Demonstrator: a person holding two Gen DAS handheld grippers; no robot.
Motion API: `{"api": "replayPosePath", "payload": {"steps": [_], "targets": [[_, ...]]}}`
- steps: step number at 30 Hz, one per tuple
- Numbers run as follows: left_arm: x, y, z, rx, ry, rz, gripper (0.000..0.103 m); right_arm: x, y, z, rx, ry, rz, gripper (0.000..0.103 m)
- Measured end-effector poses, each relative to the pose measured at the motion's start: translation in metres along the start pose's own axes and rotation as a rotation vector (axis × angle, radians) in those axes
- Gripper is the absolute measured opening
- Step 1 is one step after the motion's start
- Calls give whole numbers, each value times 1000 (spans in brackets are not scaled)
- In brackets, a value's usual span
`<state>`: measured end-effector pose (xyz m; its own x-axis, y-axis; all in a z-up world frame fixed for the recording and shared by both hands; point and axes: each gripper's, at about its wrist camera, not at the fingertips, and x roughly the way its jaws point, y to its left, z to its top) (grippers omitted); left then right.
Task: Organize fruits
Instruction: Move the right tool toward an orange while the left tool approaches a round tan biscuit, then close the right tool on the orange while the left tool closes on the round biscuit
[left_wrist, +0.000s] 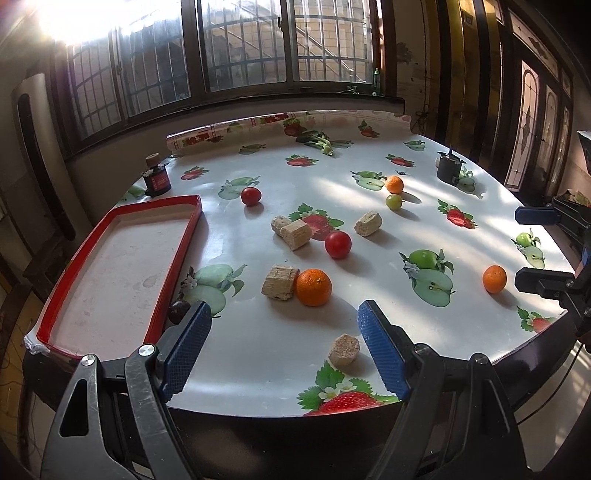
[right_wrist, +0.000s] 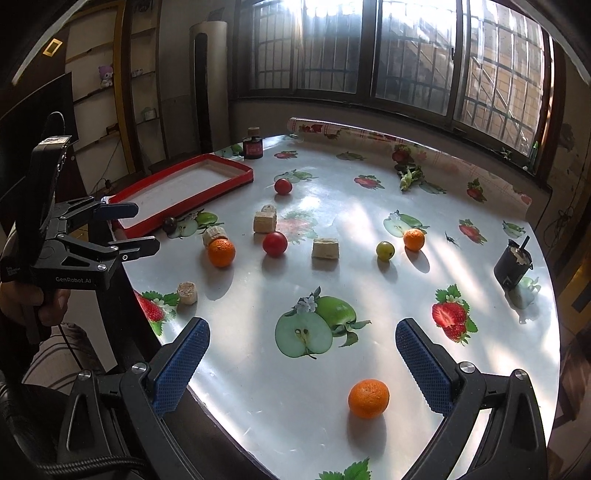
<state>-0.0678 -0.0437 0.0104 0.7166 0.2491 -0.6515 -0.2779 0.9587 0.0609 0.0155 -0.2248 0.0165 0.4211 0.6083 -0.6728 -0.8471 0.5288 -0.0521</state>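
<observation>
A red-rimmed tray (left_wrist: 122, 266) (right_wrist: 192, 184) lies at the table's left. Loose on the fruit-print cloth are three oranges (left_wrist: 314, 287) (left_wrist: 494, 279) (left_wrist: 394, 184), two red tomatoes (left_wrist: 338, 244) (left_wrist: 251, 195), a green fruit (left_wrist: 393, 201) and a dark plum (left_wrist: 179, 309) against the tray's rim. My left gripper (left_wrist: 284, 332) (right_wrist: 146, 228) is open above the near edge, just short of the nearest orange (right_wrist: 221, 252). My right gripper (right_wrist: 303, 365) (left_wrist: 539, 249) is open too, and an orange (right_wrist: 368, 398) sits on the table between its fingers, untouched.
Several cork-like chunks (left_wrist: 280, 282) (right_wrist: 325, 248) lie among the fruit, one (left_wrist: 344, 350) beside my left gripper's right finger. A black bottle (left_wrist: 157, 180), a black cup (right_wrist: 513, 264) and a leafy sprig (right_wrist: 408, 177) stand further back. The cloth's rolled end (left_wrist: 258, 129) runs along the far edge.
</observation>
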Motion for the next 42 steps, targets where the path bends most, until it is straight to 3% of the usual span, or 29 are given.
{"api": "replayPosePath", "payload": {"steps": [19,34,39,42], "targets": [[5,-5,-5,5,29,-32,82,4,-4,-9,18,17,2,102],[33,-20,-20,10,142,-118,82,22,-22,-30,86,70,5,100],[49,-23,-20,12,189,-126,82,33,-29,-35,108,107,-12,91],[56,-24,-21,20,205,-133,82,43,-40,-40,151,143,-23,76]]}}
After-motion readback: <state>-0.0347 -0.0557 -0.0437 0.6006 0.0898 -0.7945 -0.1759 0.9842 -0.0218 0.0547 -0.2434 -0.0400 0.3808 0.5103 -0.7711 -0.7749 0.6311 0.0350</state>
